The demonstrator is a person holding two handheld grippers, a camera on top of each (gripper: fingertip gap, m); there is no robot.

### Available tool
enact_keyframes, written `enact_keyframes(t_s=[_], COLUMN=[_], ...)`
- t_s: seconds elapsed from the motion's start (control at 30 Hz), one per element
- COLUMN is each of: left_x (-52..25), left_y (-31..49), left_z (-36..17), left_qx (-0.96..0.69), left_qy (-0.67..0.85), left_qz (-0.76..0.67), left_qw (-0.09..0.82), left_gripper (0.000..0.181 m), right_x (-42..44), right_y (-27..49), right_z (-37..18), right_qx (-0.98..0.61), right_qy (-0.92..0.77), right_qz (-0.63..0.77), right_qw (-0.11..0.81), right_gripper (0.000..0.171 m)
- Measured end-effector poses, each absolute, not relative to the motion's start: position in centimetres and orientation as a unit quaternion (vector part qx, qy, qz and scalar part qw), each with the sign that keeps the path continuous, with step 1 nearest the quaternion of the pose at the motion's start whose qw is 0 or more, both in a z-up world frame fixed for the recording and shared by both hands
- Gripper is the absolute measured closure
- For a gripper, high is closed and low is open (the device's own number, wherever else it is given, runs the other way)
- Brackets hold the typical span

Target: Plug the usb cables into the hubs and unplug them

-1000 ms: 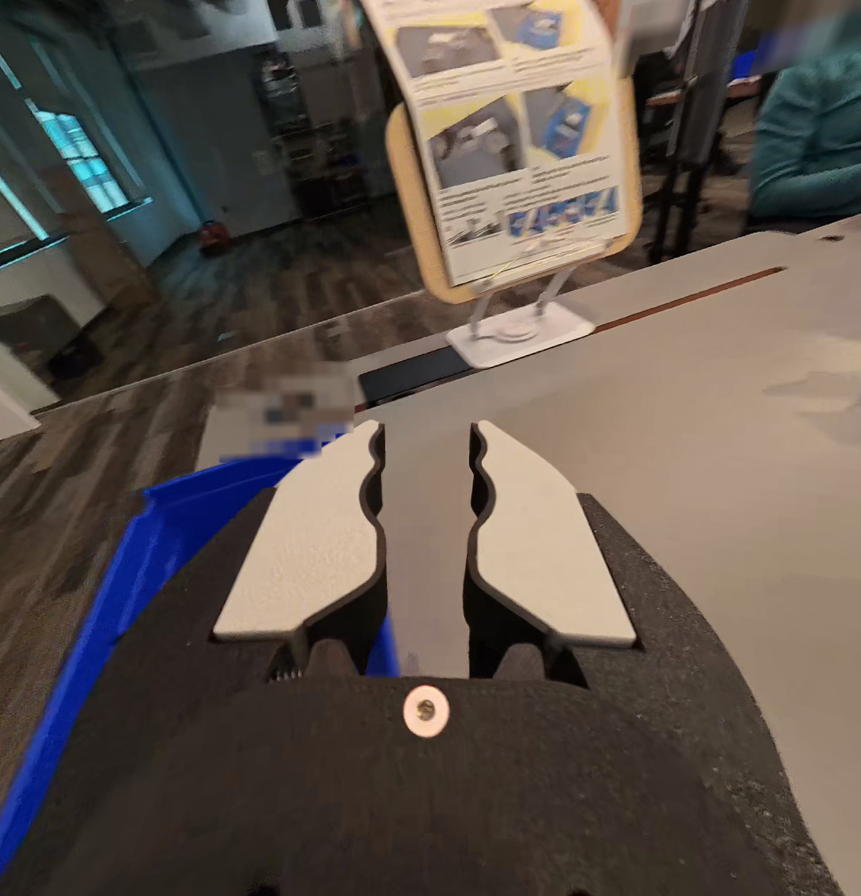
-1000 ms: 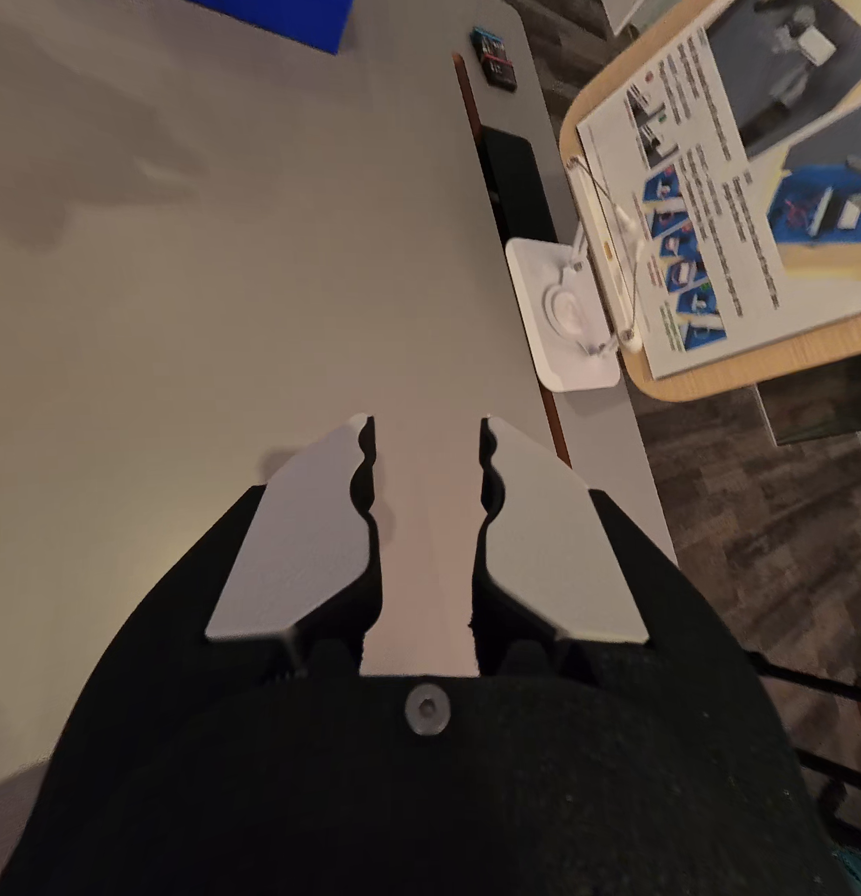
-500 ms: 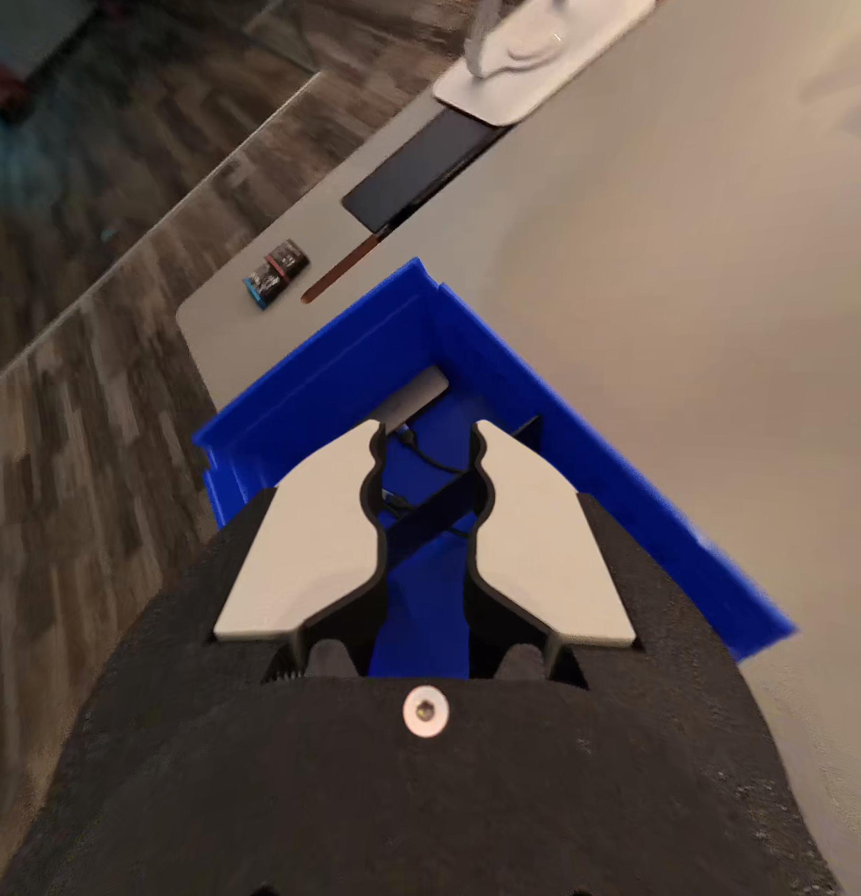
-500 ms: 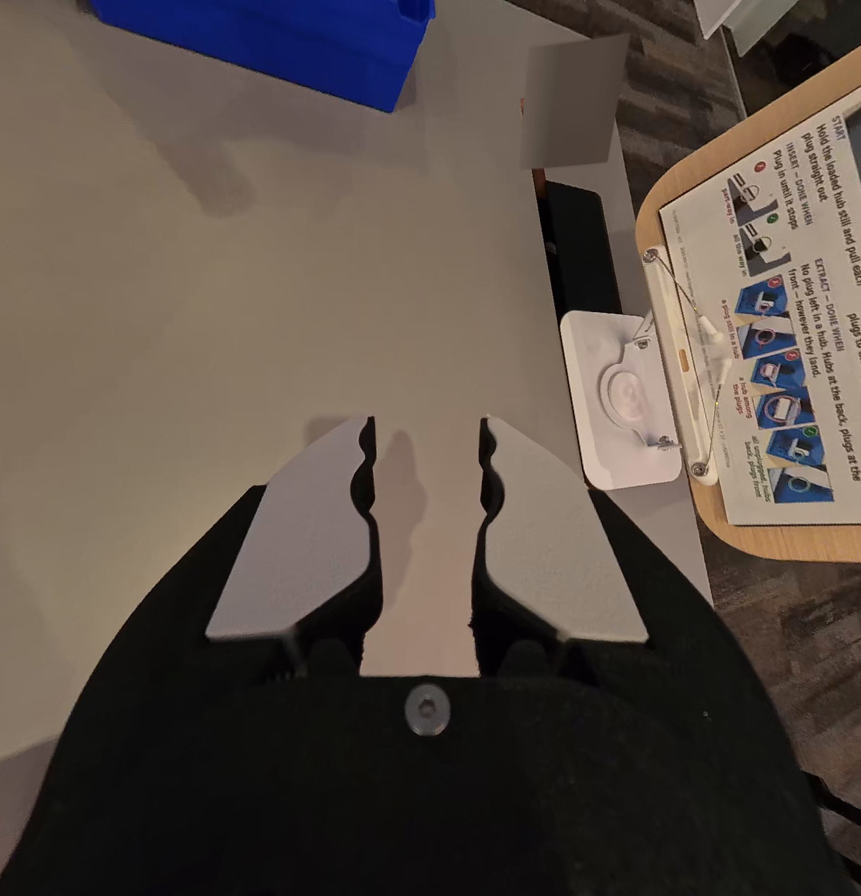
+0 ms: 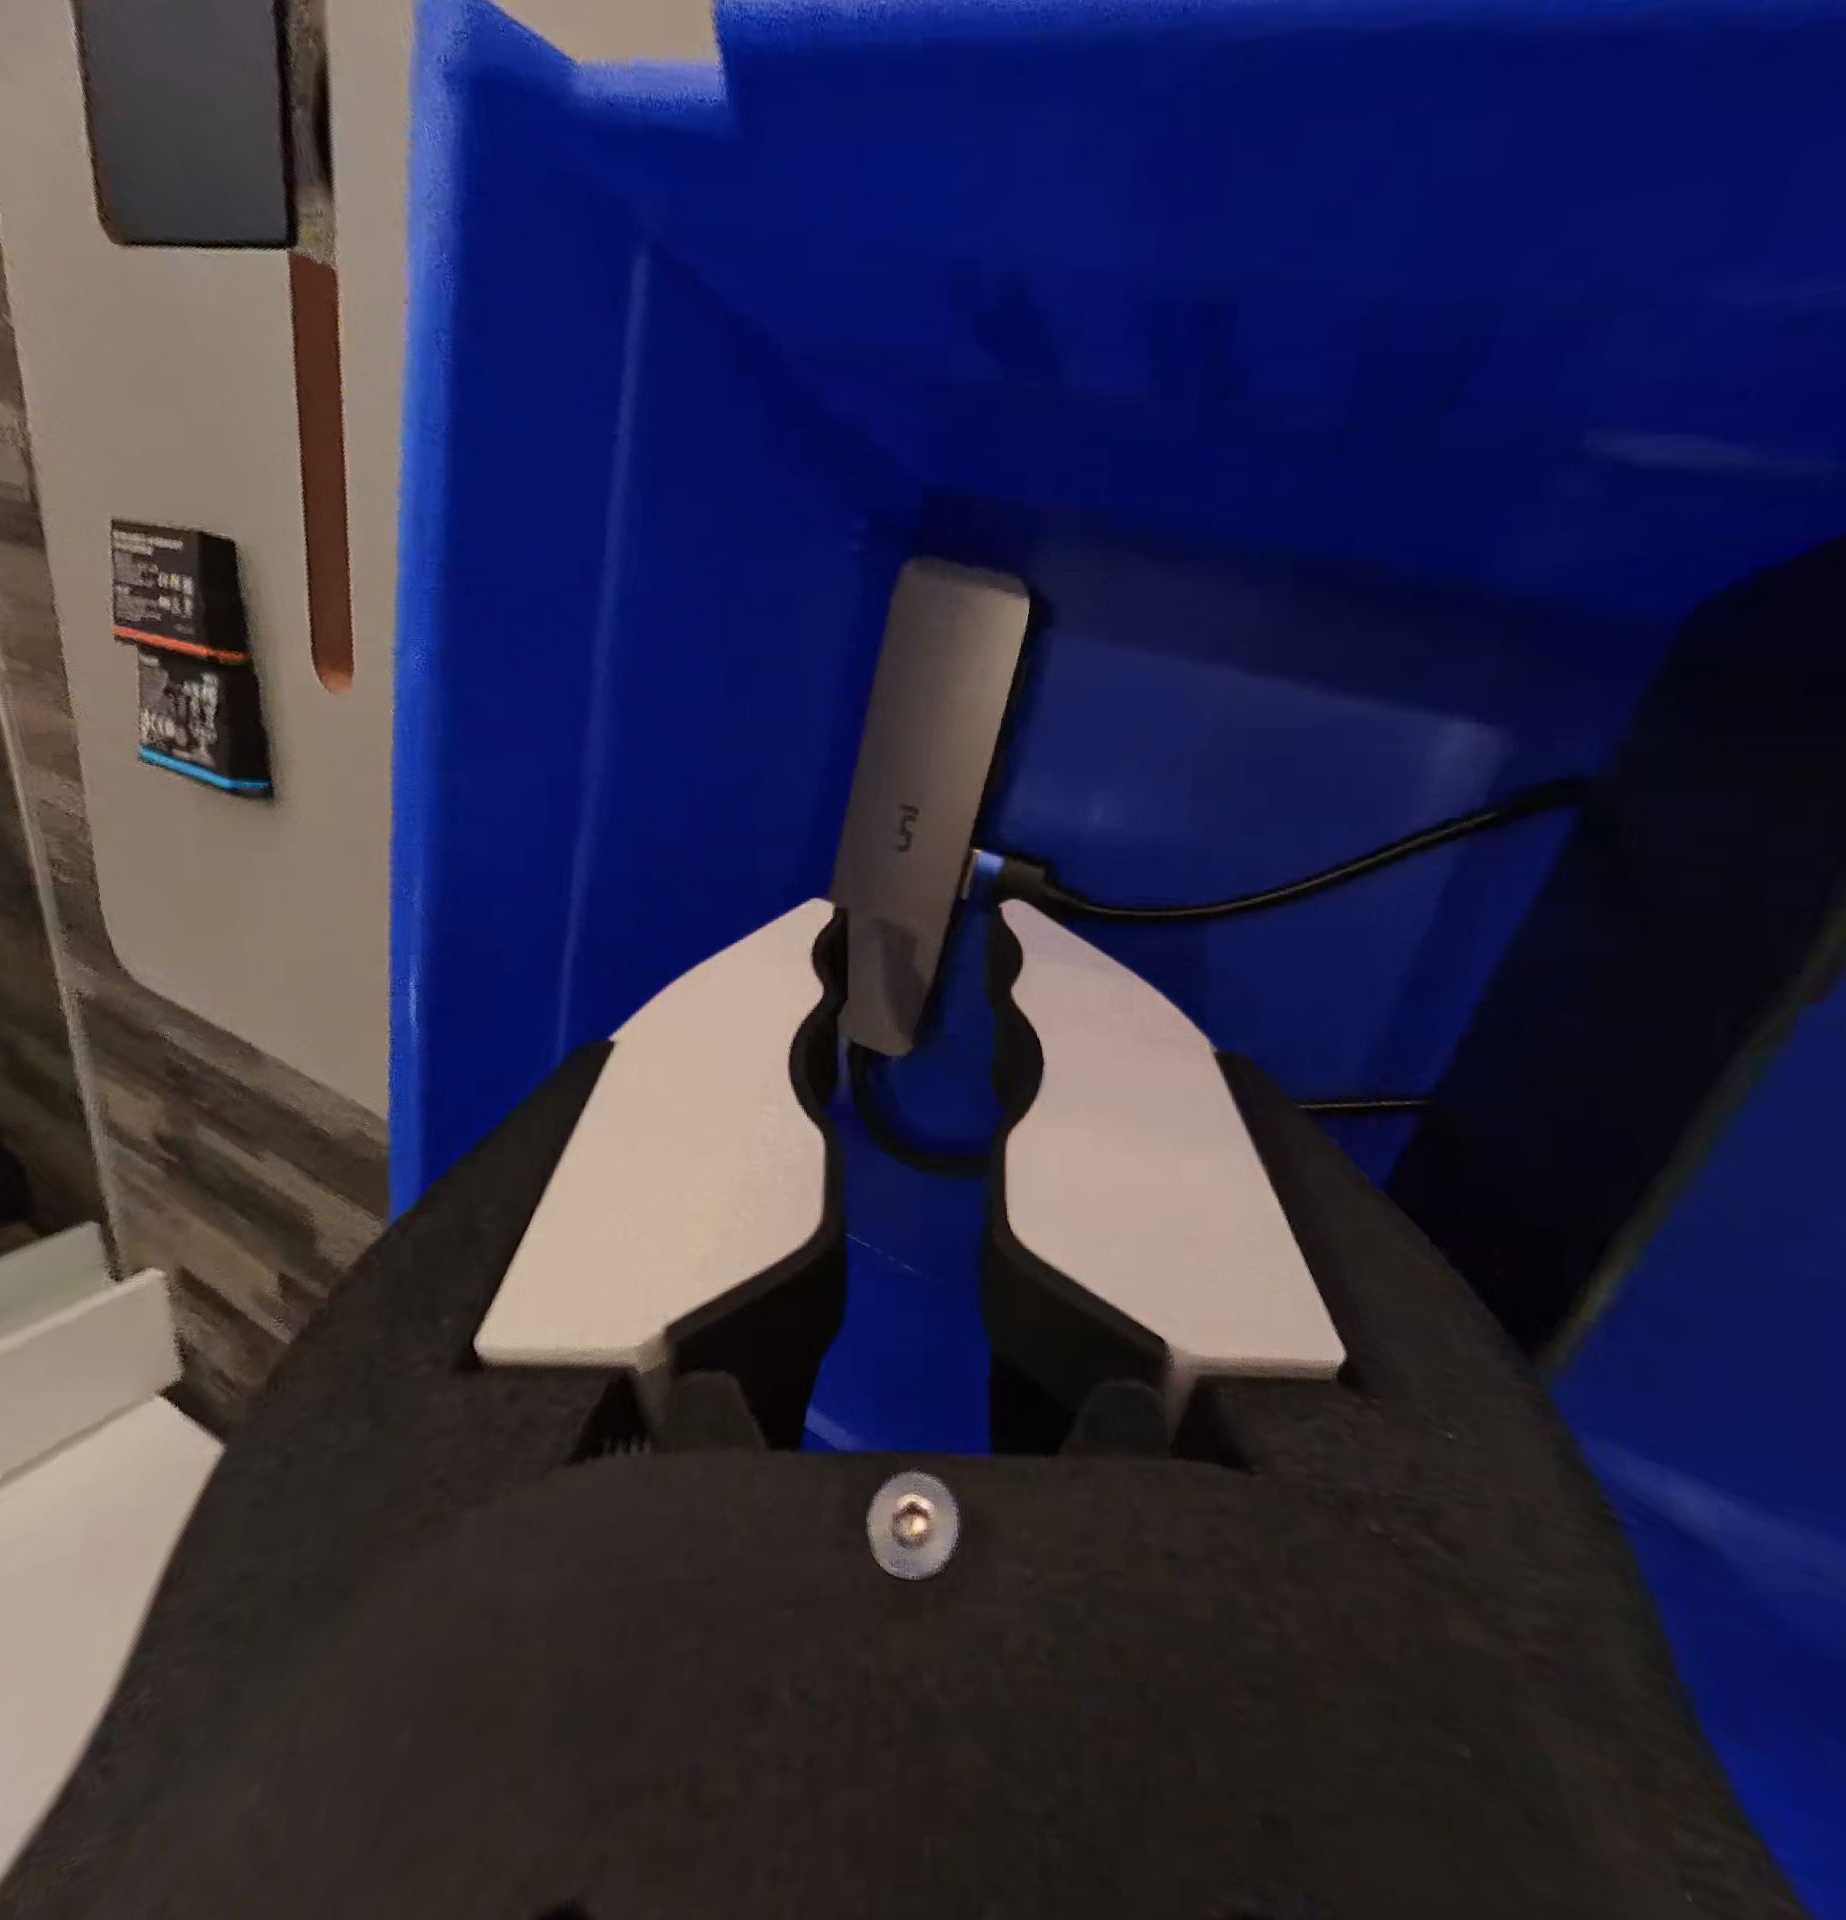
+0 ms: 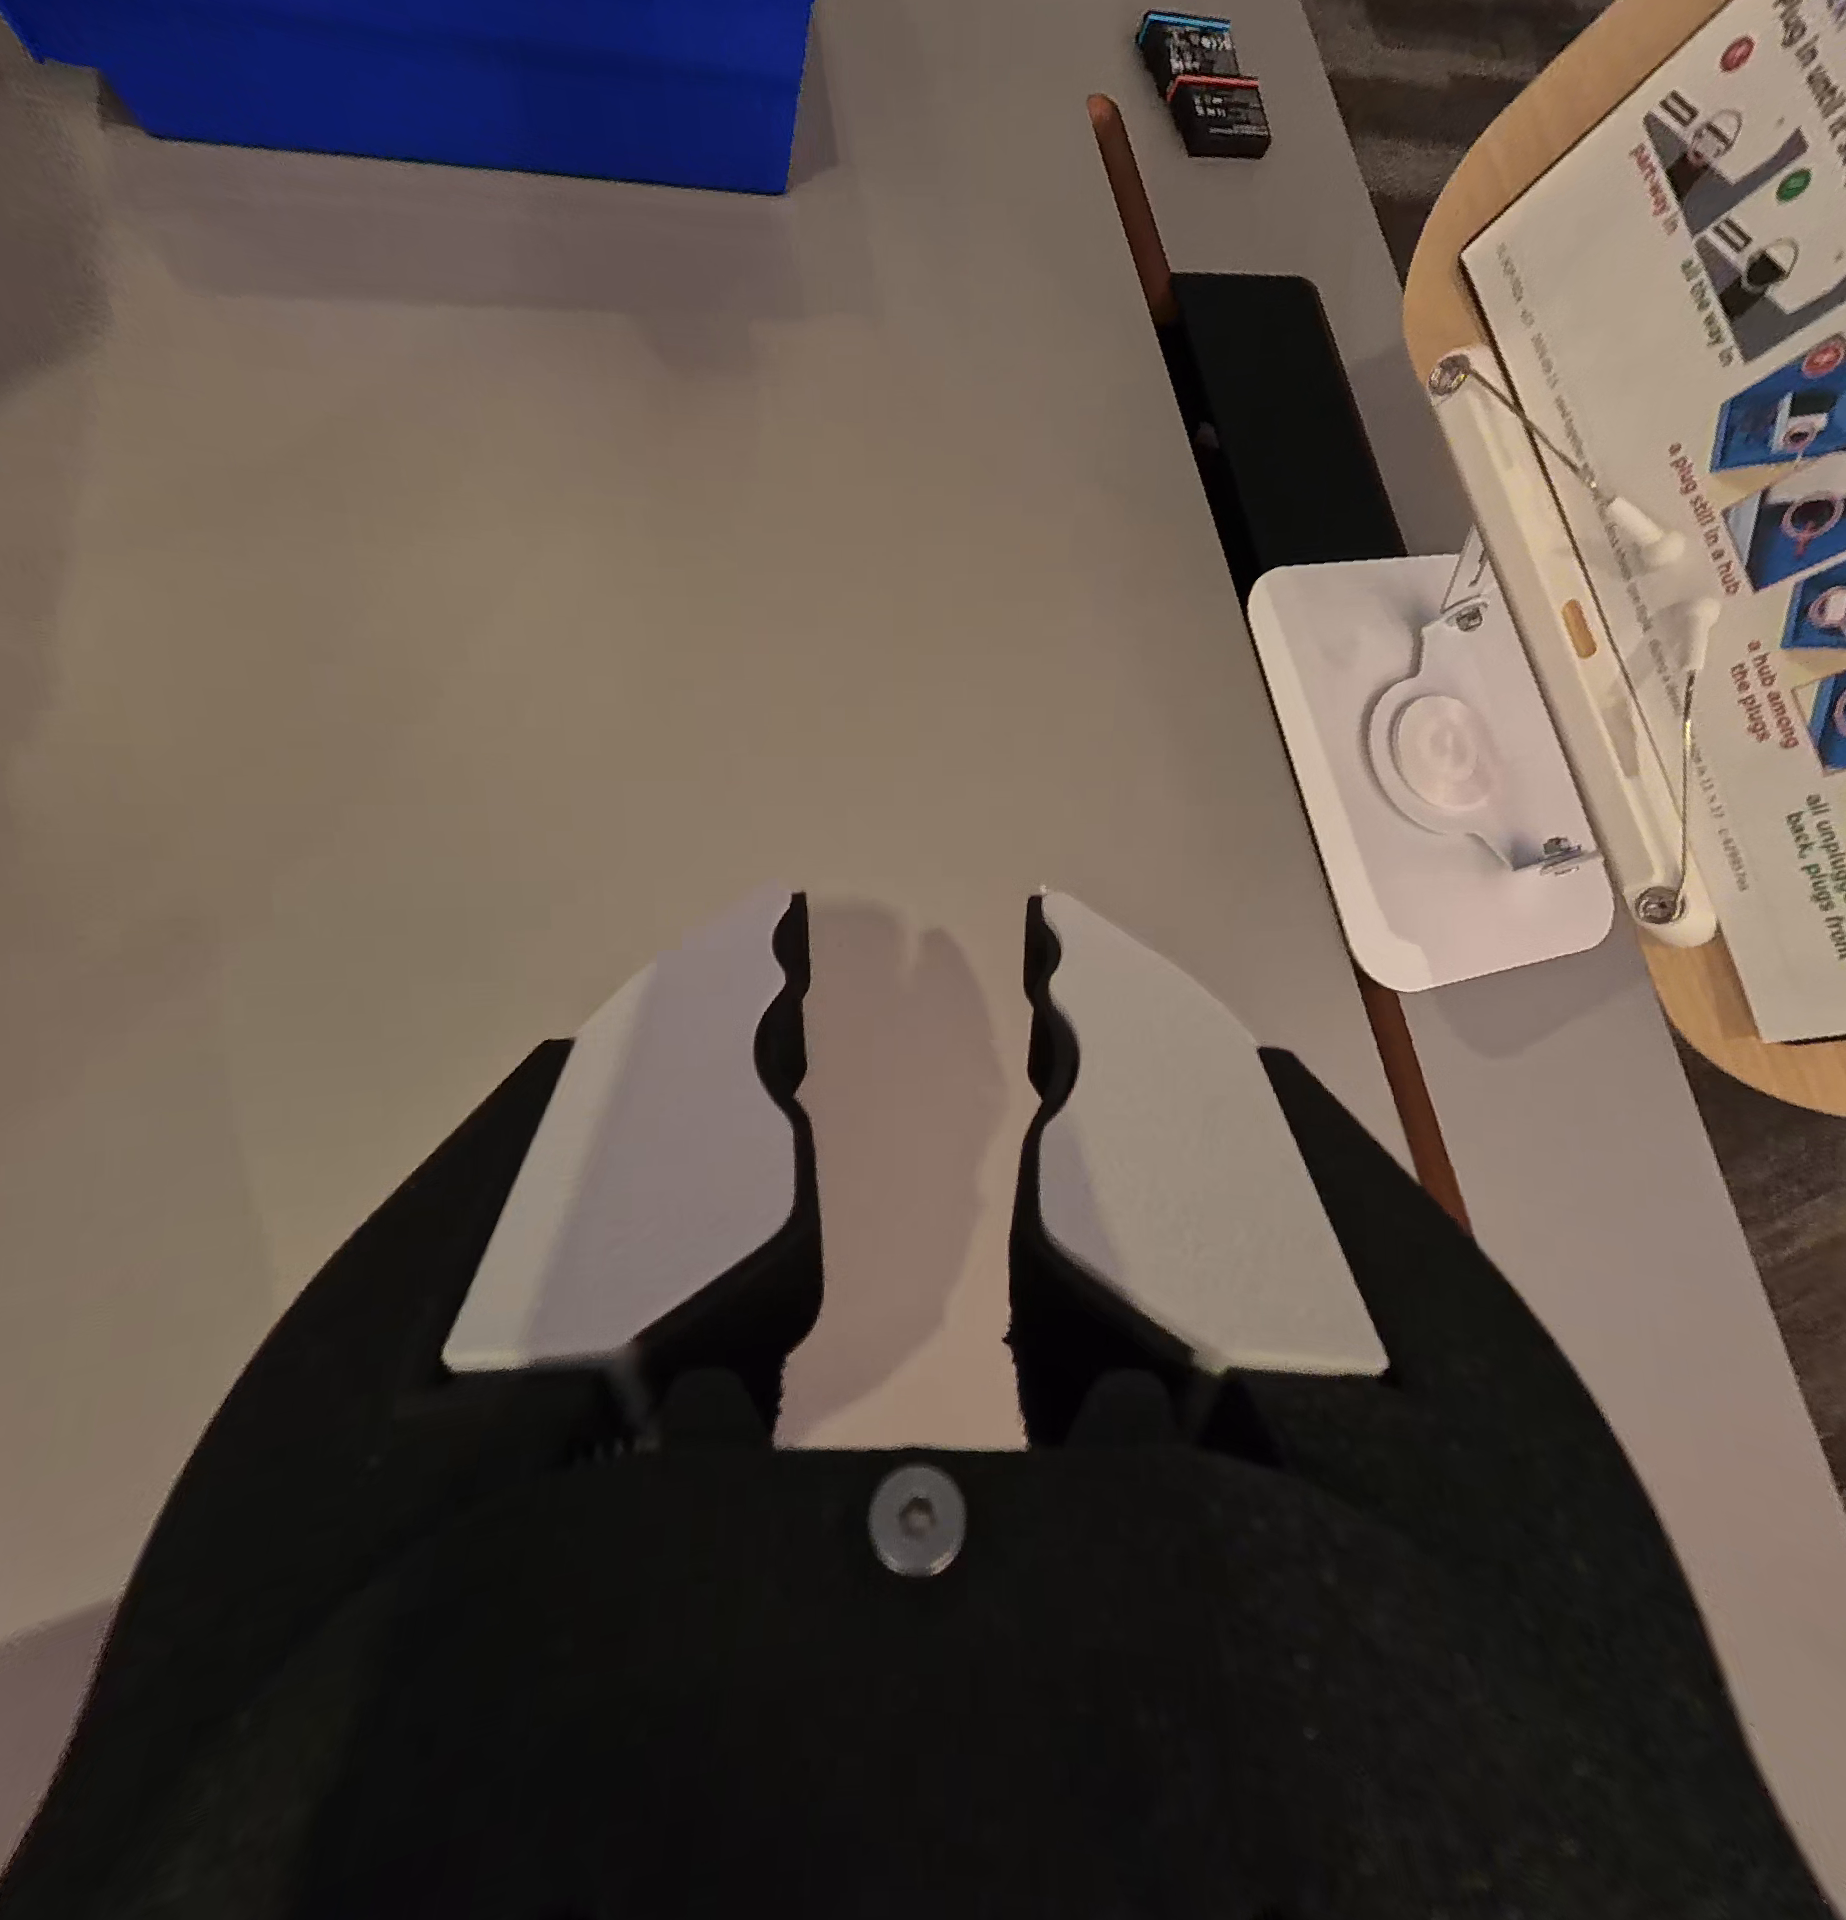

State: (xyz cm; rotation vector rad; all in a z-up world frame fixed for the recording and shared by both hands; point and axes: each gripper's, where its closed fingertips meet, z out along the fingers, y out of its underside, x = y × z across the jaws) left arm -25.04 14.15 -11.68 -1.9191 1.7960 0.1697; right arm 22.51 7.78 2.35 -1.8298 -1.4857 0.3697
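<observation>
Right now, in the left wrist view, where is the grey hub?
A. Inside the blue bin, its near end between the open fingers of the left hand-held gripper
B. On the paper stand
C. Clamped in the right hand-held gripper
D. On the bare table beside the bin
A: the grey hub lies inside the blue bin, its near end between the open fingers of the left hand-held gripper.

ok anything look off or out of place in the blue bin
Nothing looks damaged. The grey hub lies slanted on the floor of the blue bin, with a black cable already plugged into its side and trailing off to the right. The open left gripper straddles its near end.
</observation>
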Motion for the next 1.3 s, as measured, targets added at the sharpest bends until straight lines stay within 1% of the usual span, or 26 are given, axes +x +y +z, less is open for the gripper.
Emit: enact_keyframes(t_s=[0.07,0.17,0.23,0.33,0.53,0.73,0.87,0.93,1.0,1.1,1.17,1.27,1.3], left_x=[-25.2,-24.7,-25.0,-26.1,-25.0,-24.6,-24.7,-24.8,-24.9,-25.6,-25.8,-26.1,-26.1], left_y=[15.0,15.4,15.3,16.0,16.2,15.4,15.2,14.1,13.9,16.0,16.6,15.8,15.7], left_z=[-12.3,-12.4,-13.0,-13.8,-14.0,-14.4,-14.4,-14.7,-14.7,-13.5,-13.0,-13.9,-14.2], left_qx=[-0.695,-0.688,-0.688,-0.678,-0.672,-0.689,-0.705,-0.722,-0.722,-0.689,-0.684,-0.706,-0.705], left_qy=[0.671,0.683,0.693,0.709,0.715,0.697,0.678,0.670,0.672,0.683,0.681,0.679,0.683], left_qz=[0.077,0.061,0.060,0.098,0.082,0.049,0.052,0.023,0.029,0.113,0.123,0.093,0.090], left_qw=[0.245,0.238,0.209,0.170,0.174,0.196,0.202,0.169,0.163,0.214,0.232,0.182,0.171], left_gripper=[0.157,0.159,0.159,0.156,0.160,0.180,0.181,0.181,0.181,0.177,0.172,0.152,0.143], right_x=[22.7,22.7,22.5,21.8,20.2,19.3,19.2,19.2,19.4,19.6,19.7,19.8,19.8], right_y=[7.9,8.2,8.4,8.7,8.6,7.9,7.6,7.5,7.4,7.3,7.3,7.3,7.2], right_z=[2.1,1.9,1.8,1.9,1.5,1.0,1.2,1.4,1.4,1.3,1.3,1.0,0.9], right_qx=[-0.719,-0.725,-0.726,-0.722,-0.712,-0.705,-0.701,-0.700,-0.700,-0.700,-0.701,-0.703,-0.704], right_qy=[-0.570,-0.558,-0.553,-0.551,-0.562,-0.576,-0.580,-0.579,-0.577,-0.576,-0.573,-0.571,-0.572], right_qz=[0.152,0.166,0.174,0.188,0.207,0.215,0.217,0.218,0.220,0.223,0.227,0.231,0.233], right_qw=[0.368,0.369,0.370,0.374,0.366,0.353,0.354,0.357,0.358,0.359,0.359,0.355,0.352], right_gripper=[0.133,0.134,0.134,0.135,0.137,0.138,0.139,0.139,0.139,0.139,0.139,0.139,0.139])
